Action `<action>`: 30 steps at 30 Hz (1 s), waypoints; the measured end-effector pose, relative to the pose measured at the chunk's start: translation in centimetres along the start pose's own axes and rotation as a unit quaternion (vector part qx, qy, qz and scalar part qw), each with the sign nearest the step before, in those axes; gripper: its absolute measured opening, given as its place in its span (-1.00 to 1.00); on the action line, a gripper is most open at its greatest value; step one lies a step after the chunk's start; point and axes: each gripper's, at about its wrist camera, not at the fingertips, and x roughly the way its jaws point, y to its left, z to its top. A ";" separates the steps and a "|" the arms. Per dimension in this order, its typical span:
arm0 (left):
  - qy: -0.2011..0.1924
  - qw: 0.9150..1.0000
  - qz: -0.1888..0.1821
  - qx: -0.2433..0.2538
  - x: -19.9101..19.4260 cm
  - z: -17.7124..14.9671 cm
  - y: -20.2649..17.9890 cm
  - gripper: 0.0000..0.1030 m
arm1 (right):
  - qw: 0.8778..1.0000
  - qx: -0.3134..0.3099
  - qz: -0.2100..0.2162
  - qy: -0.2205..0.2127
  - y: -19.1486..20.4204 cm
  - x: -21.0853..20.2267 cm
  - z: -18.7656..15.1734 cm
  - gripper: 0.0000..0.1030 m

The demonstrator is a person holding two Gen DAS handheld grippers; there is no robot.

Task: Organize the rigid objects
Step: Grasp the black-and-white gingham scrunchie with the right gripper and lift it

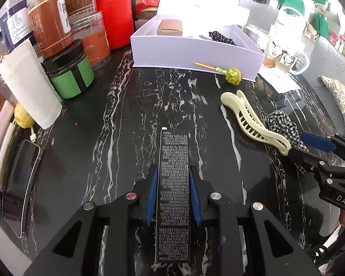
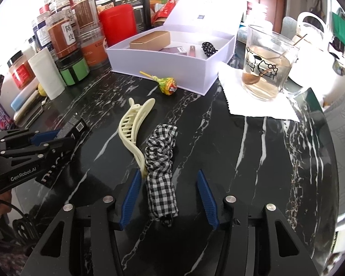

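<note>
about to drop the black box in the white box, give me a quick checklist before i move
1. Left gripper shut on the black box: ok.
2. White box open, lid back: ok.
3. Free floor space in it beside the brown carton: cannot tell.
4. Path clear: not ok, lollipop lies at the front wall, so lift over it.
5. Right gripper open over the checked scrunchie, out of the way: ok.
</note>
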 end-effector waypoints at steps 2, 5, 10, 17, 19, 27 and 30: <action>0.006 1.000 0.000 -0.001 -0.1 0.0 0.1 -0.49 | 1.000 0.005 0.002 0.001 -0.2 0.0 -0.1 -0.09; 0.011 1.000 0.001 -0.003 -0.3 -0.3 0.2 -0.49 | 1.000 0.013 0.003 0.000 -0.6 -0.1 -0.3 -0.18; 0.018 1.000 -0.012 -0.005 -0.8 -1.0 0.3 -0.49 | 1.000 0.000 0.003 0.006 -0.1 0.2 -0.8 -0.31; -0.006 1.000 0.005 0.003 -1.2 -2.0 0.3 -0.51 | 1.000 -0.011 -0.007 -0.002 0.3 0.6 -0.6 -0.62; -0.008 1.000 0.004 0.007 -1.2 -2.0 0.3 -0.51 | 1.000 -0.013 -0.004 -0.005 0.3 0.5 -0.6 -0.64; -0.010 1.000 -0.018 -0.003 -1.4 -2.0 0.4 -0.51 | 1.000 0.010 0.002 -0.013 0.1 -0.3 -1.0 -0.65; -0.016 0.999 -0.027 -0.006 -1.7 -2.0 0.3 -0.51 | 1.000 0.016 0.002 -0.014 0.1 -0.7 -1.3 -0.65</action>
